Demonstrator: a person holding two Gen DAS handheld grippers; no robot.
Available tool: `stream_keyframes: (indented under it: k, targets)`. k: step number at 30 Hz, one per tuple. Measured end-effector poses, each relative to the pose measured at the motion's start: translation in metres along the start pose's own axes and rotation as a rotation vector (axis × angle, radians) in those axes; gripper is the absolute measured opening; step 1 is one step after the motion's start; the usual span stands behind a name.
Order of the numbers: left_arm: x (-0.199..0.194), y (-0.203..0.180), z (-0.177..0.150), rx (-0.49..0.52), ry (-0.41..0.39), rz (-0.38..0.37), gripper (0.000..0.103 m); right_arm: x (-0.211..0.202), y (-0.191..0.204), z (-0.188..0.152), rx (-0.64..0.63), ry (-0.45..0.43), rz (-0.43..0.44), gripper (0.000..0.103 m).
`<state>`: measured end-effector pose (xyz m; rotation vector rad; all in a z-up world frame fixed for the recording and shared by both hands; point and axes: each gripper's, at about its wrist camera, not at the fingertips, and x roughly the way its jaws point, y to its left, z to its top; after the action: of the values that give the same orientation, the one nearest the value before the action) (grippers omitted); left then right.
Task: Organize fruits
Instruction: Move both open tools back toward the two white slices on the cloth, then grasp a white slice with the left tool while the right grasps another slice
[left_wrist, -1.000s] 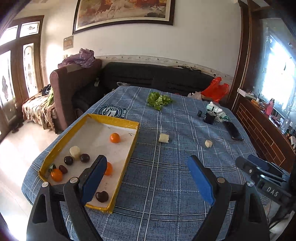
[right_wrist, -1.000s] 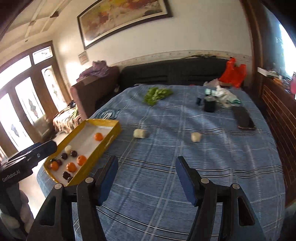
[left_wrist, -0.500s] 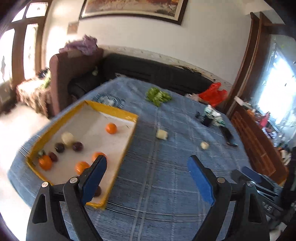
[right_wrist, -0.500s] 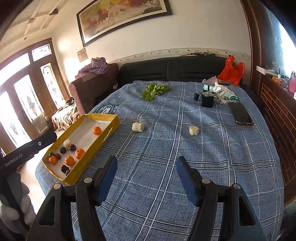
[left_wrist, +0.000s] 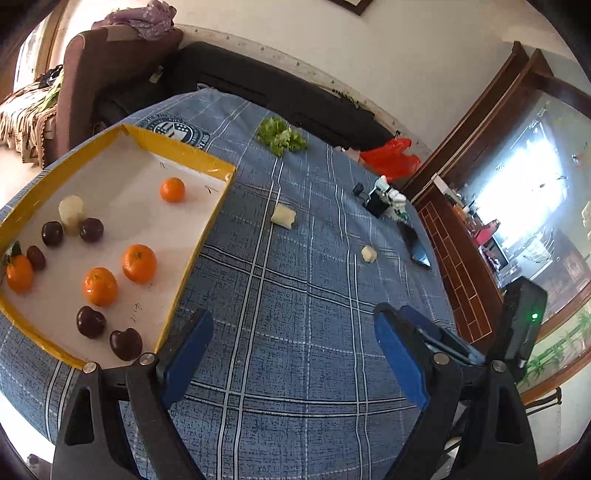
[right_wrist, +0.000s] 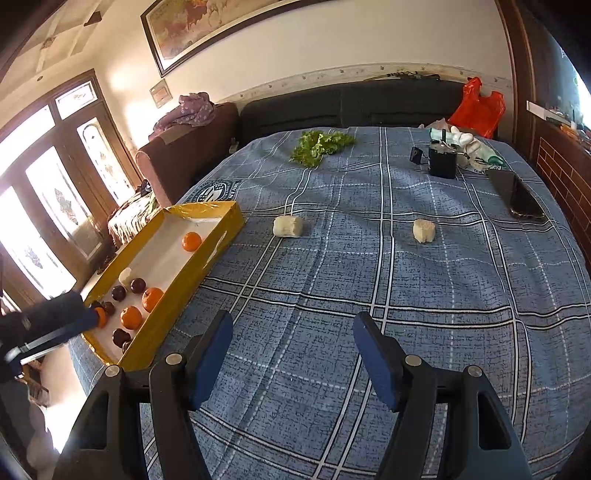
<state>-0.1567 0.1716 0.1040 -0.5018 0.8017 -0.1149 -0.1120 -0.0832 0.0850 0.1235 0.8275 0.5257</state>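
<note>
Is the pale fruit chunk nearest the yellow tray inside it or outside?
Outside: the pale fruit chunk lies on the blue checked cloth, apart from the yellow tray.

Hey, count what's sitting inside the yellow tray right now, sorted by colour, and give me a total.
Inside the yellow tray:
Orange fruits: 4
Dark red fruits: 5
Pale pieces: 1
Total: 10

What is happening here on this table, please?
A person holds two grippers over a blue checked cloth. The left gripper and right gripper are open and empty. The yellow tray already holds oranges and dark fruits. Two pale pieces lie outside it on the cloth.
</note>
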Motion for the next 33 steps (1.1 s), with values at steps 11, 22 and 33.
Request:
stream_keyframes:
  k: [11,22,33]
  targets:
    - [0.046,0.014,-0.003,-0.075,0.108,-0.046,0.088,0.011,-0.070,0.011,0.132,0.027,-0.109,0.072]
    - [0.095,-0.022,-0.020,0.062,0.212,-0.030,0.088,0.006,-0.146,0.047,0.196,-0.009,-0.280,0.072]
    - [0.099,-0.024,0.054,0.146,0.105,0.097,0.088,0.127,-0.153,0.081,0.200,0.074,-0.272,0.072]
